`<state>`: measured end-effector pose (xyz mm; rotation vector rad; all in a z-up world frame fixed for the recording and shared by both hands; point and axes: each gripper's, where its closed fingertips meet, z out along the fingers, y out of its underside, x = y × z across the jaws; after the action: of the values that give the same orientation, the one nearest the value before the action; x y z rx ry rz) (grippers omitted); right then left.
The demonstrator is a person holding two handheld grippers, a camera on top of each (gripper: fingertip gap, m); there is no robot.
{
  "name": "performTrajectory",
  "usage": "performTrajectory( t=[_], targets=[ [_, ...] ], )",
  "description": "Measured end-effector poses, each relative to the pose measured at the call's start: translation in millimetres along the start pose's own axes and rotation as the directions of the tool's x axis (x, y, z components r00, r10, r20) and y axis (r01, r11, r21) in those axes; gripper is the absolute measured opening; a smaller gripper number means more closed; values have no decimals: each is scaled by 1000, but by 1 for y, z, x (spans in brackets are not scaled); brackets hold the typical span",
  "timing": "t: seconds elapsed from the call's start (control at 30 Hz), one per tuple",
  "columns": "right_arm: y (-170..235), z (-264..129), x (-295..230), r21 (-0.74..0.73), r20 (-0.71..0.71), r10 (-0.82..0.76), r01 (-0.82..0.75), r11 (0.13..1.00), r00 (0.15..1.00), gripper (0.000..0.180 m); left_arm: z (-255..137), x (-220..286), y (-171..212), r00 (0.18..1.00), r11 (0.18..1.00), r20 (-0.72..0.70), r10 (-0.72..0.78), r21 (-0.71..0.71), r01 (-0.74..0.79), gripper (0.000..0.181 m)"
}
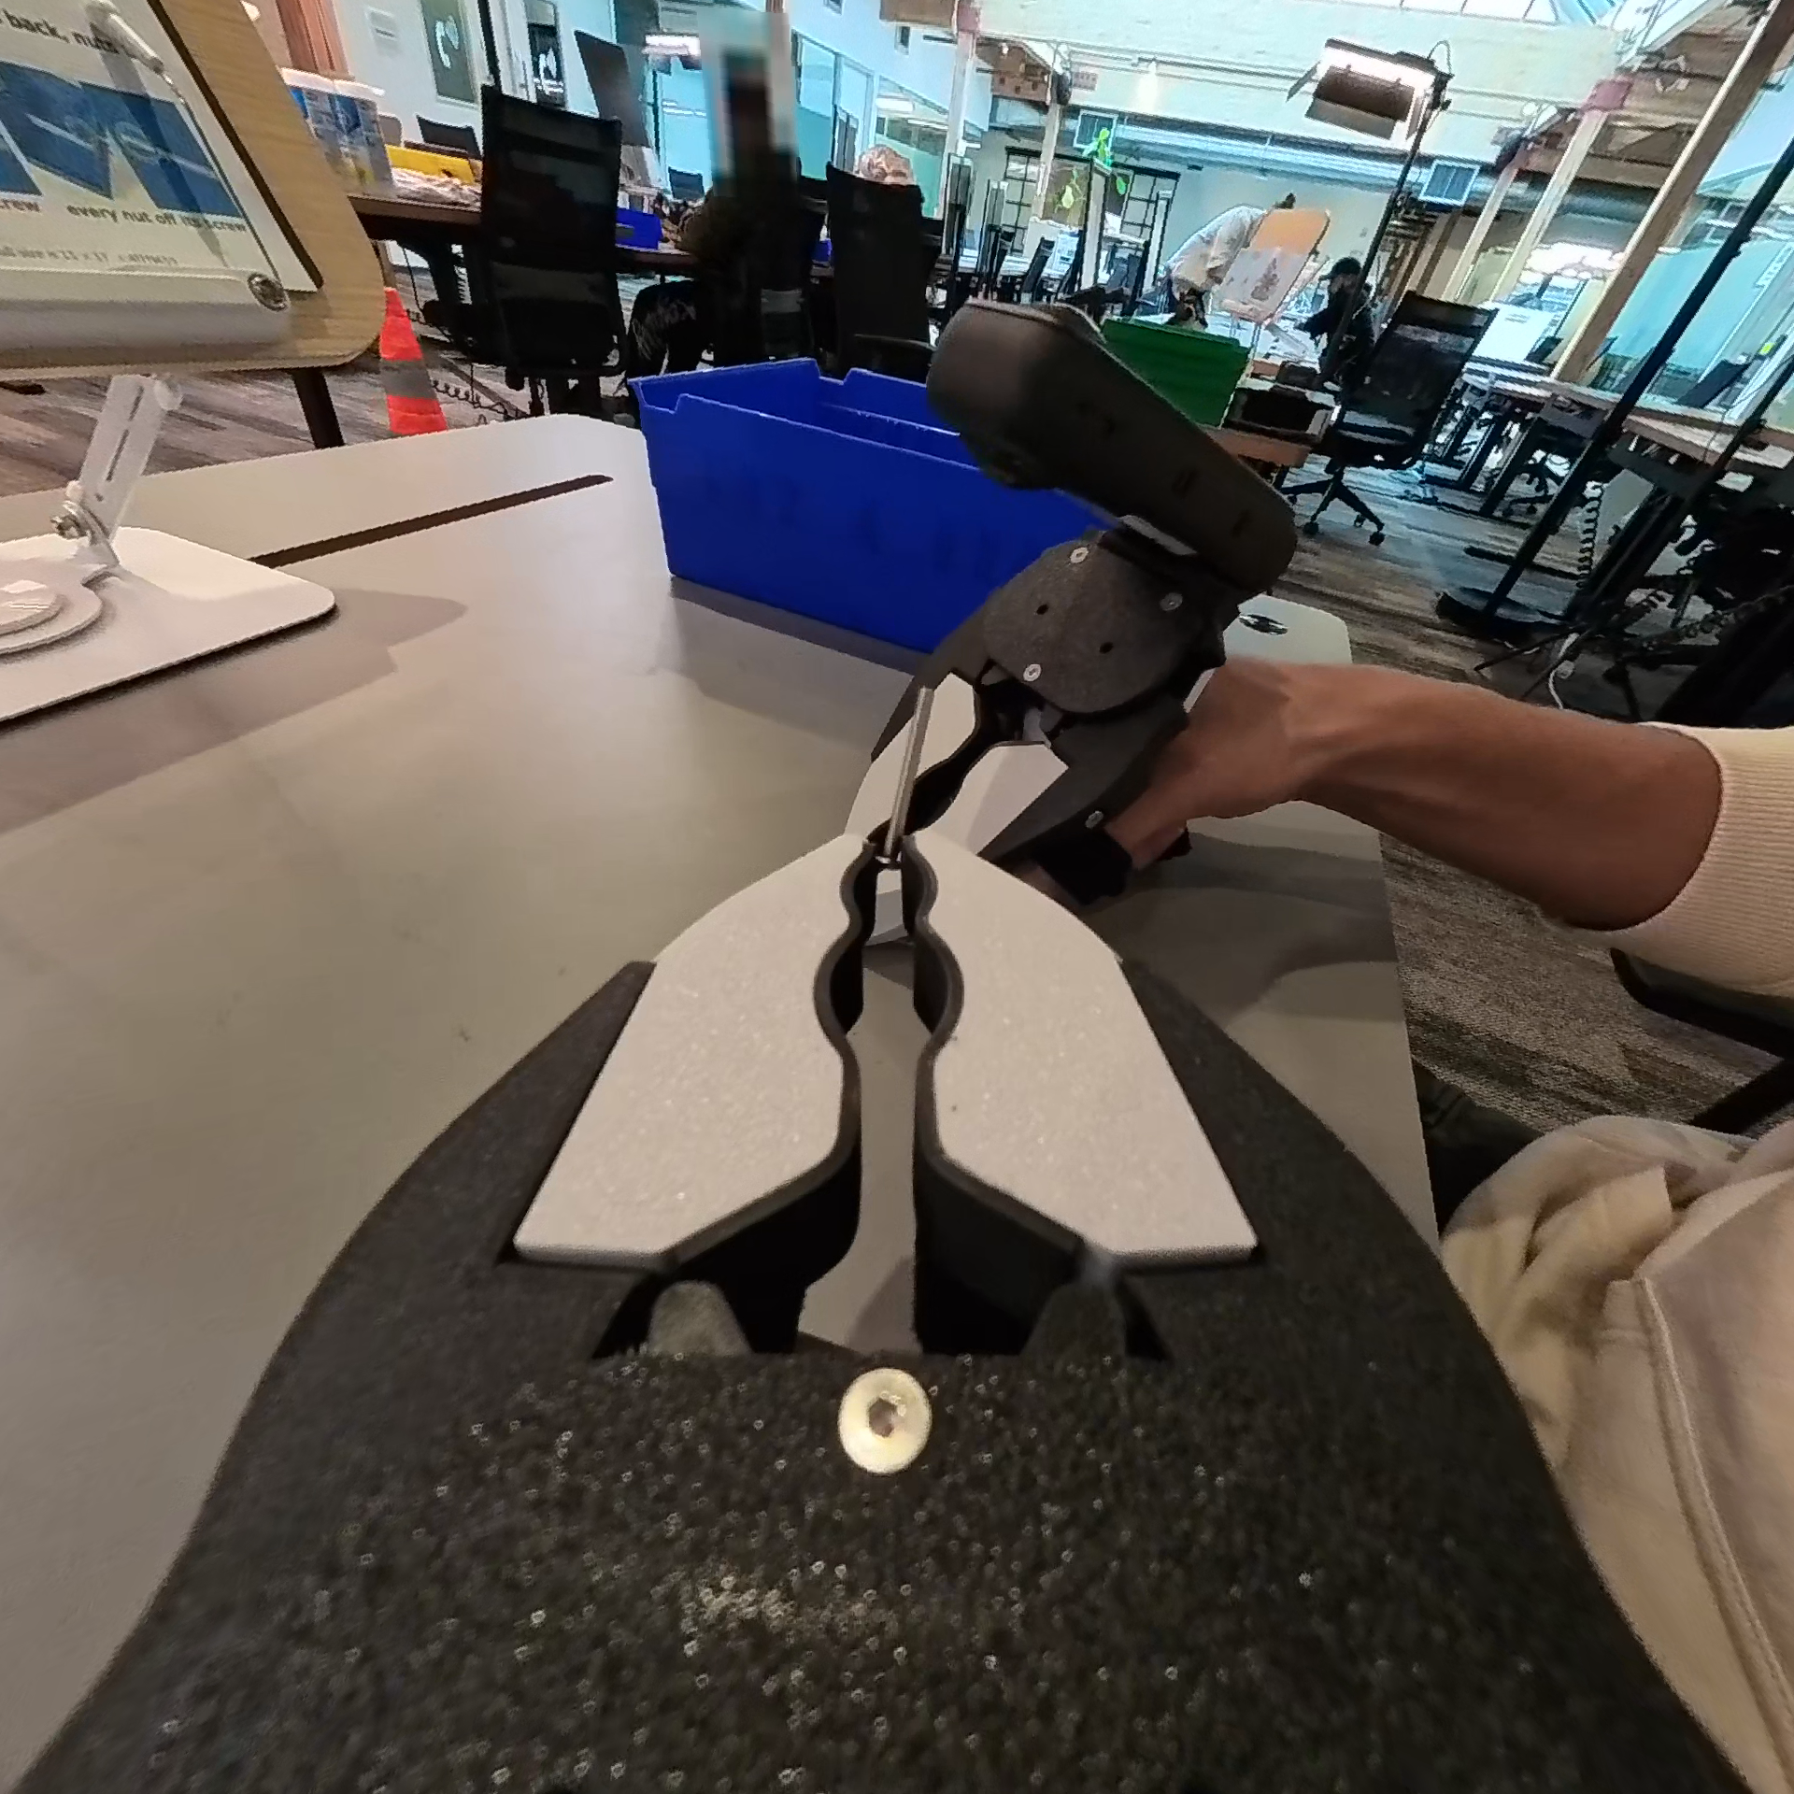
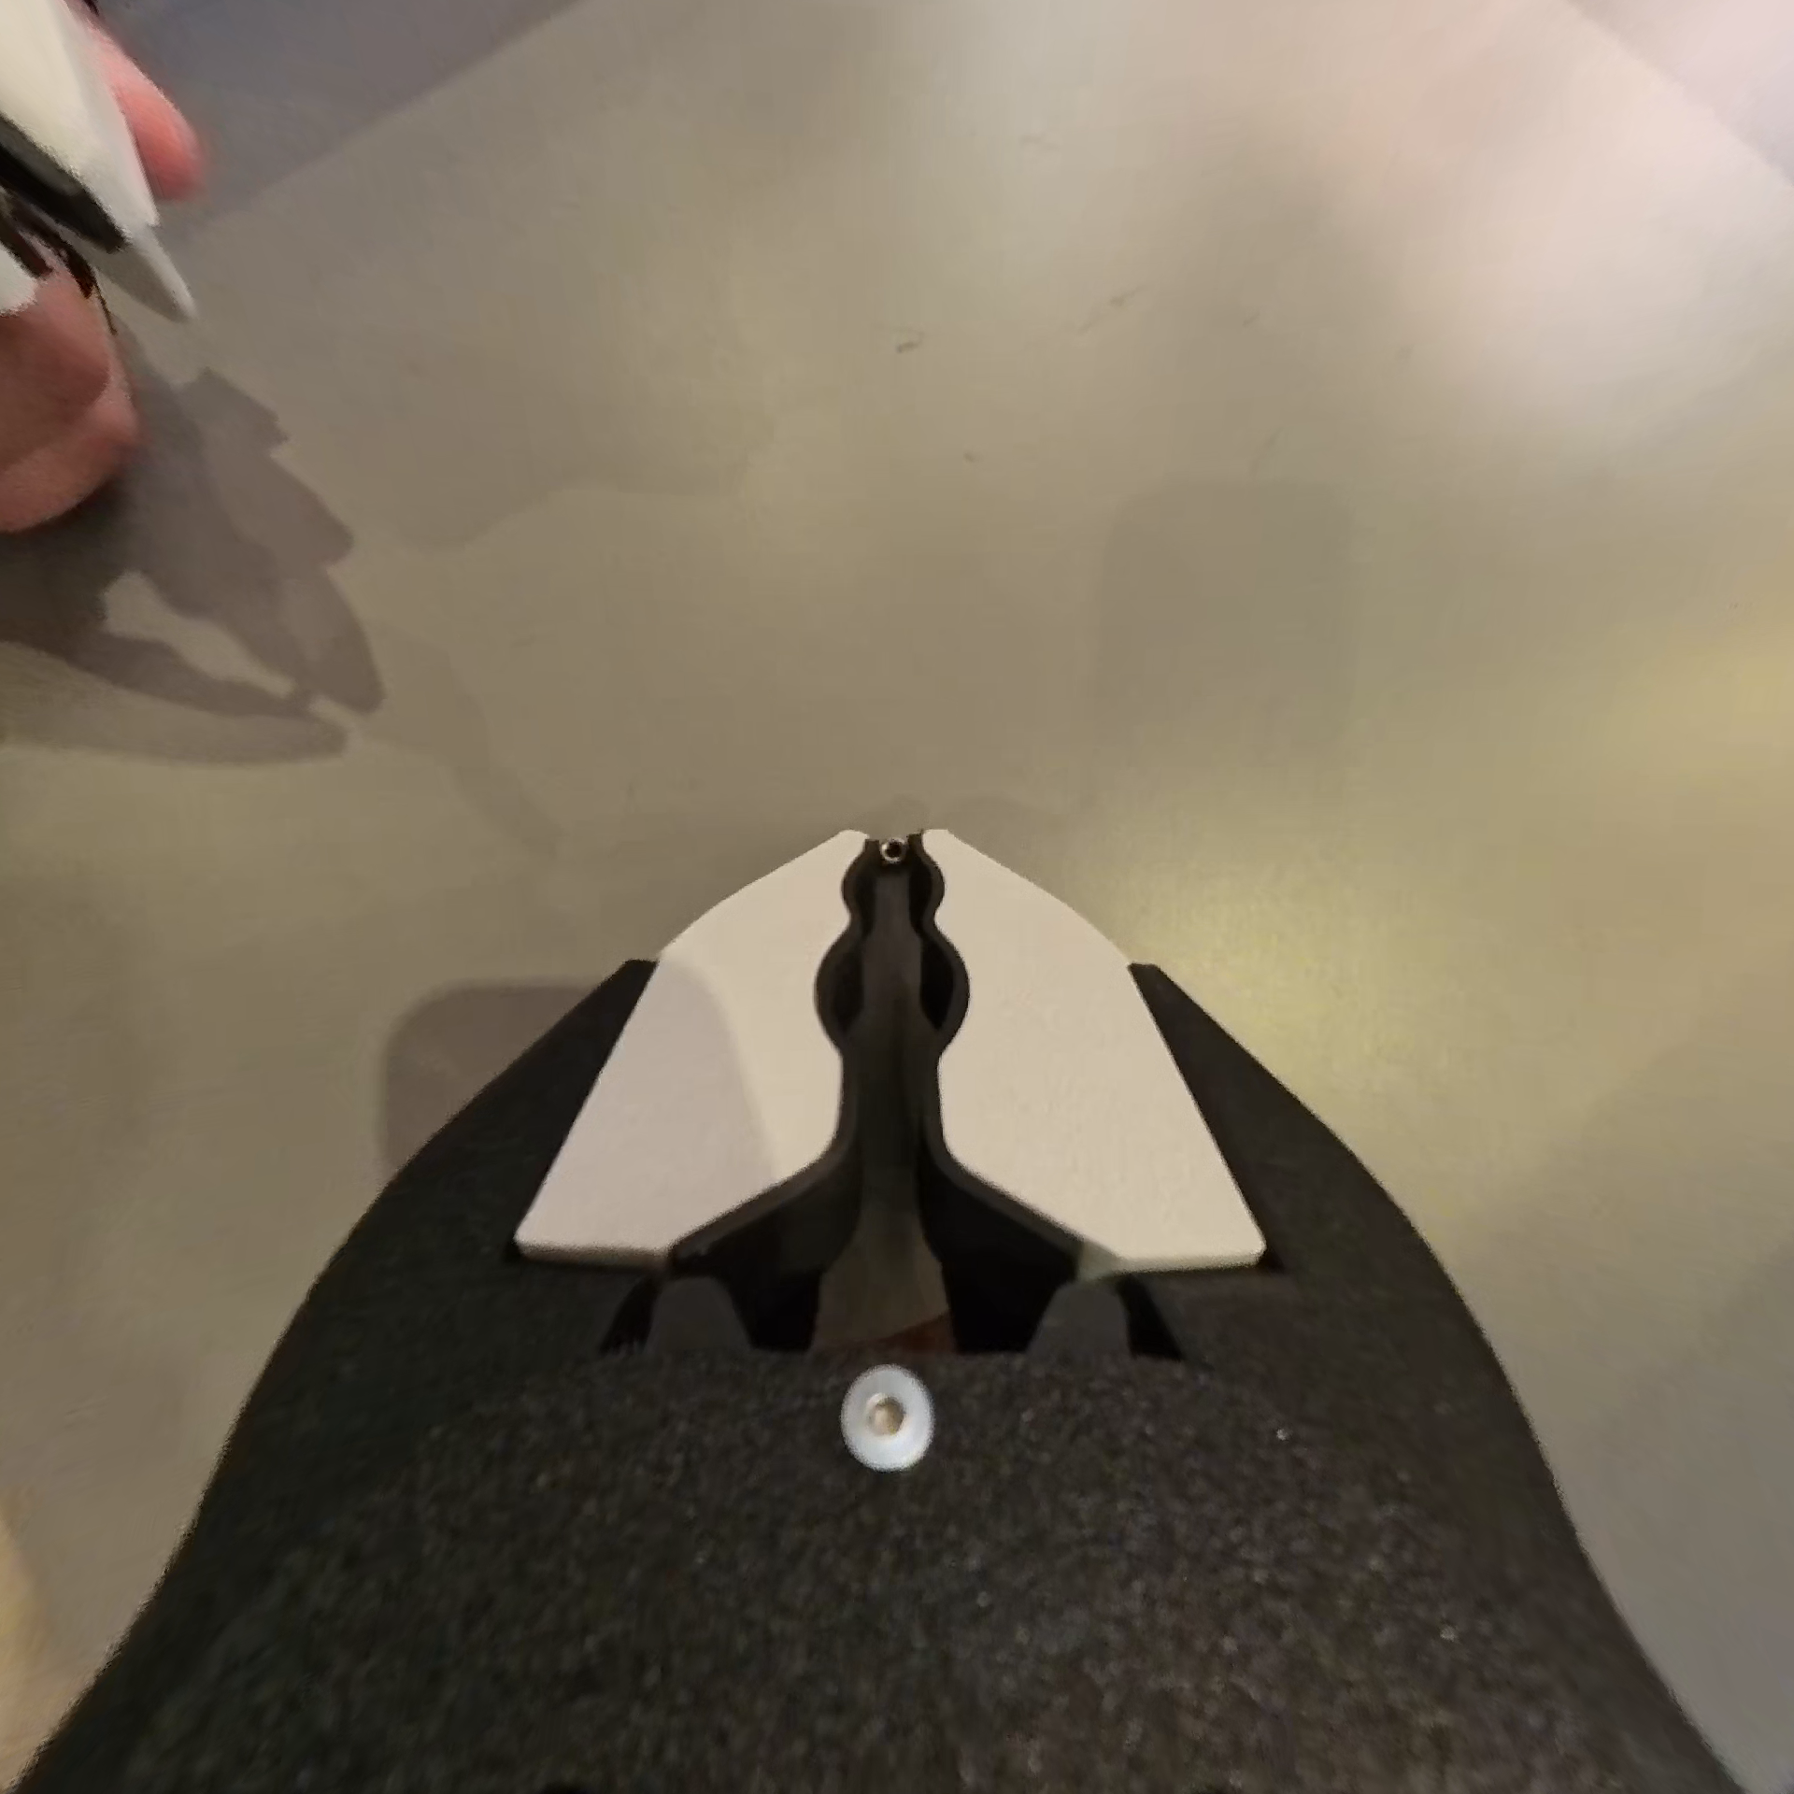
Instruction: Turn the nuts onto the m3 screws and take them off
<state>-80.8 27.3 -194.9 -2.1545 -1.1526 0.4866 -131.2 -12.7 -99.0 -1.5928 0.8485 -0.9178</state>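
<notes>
My left gripper (image 1: 888,859) is shut on the lower end of a thin silvery M3 screw (image 1: 908,767), which stands tilted up from its fingertips above the grey table (image 1: 388,874). My right gripper (image 1: 898,806), held by a hand (image 1: 1252,747), points down to the left just behind the screw. In the right wrist view the right gripper (image 2: 890,847) is shut on a small silvery ring-shaped piece, the nut (image 2: 890,852), over the table (image 2: 1068,485). The left gripper's white fingers (image 2: 146,262) show blurred at the top left. I cannot tell whether nut and screw touch.
A blue plastic bin (image 1: 825,505) stands at the table's far side. A white stand (image 1: 146,592) with an instruction board (image 1: 146,175) is at the left. The person's forearm (image 1: 1456,777) and cream clothing (image 1: 1650,1359) are at the right. Office chairs and desks stand beyond. Some 12 centimeters of space lies between my two pairs of fingers.
</notes>
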Motion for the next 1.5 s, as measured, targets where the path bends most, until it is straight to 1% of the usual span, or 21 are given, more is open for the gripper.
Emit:
performTrajectory(
  t=[0.23,0.37,0.43,0.47,0.53,0.63,0.77,0.83,1.07,1.3,1.5],
  targets=[
    [-2,-2,-1,20,-33,-39,39,999,999,5,0,0,0,1000,1000,4,1,-2,-1,4],
    [-11,-18,1,101,-71,-60,67,993,996,5,5,-3,8,999,998,26,18,-67,-16,4],
    [-22,-34,-4,191,-80,-95,109,976,992,5,9,-5,16,997,989,31,68,-135,-63,4],
    [-30,-43,-8,254,-66,-103,117,960,992,5,12,-4,21,996,981,17,93,-173,-89,4],
    [-47,-63,-24,389,26,-117,98,916,993,5,16,0,22,993,974,-16,119,-193,-120,4],
    [-59,-79,-32,466,115,-118,52,883,986,5,21,13,9,991,985,-100,91,-140,-104,4],
    [-77,-103,-45,561,221,-106,-38,827,970,5,24,16,0,990,989,-112,81,-114,-94,4],
    [-81,-109,-51,572,255,-109,-59,818,961,5,25,17,-2,990,991,-118,71,-102,-84,4],
    [-78,-104,-57,545,213,-148,9,838,966,5,26,26,-4,989,993,-122,80,-82,-91,4],
    [-78,-110,-55,558,208,-134,-5,830,969,5,26,30,-5,988,992,-130,88,-79,-98,4],
    [-76,-108,-59,540,213,-145,7,842,966,5,25,31,-4,987,990,-126,104,-84,-115,4]
  ],
)
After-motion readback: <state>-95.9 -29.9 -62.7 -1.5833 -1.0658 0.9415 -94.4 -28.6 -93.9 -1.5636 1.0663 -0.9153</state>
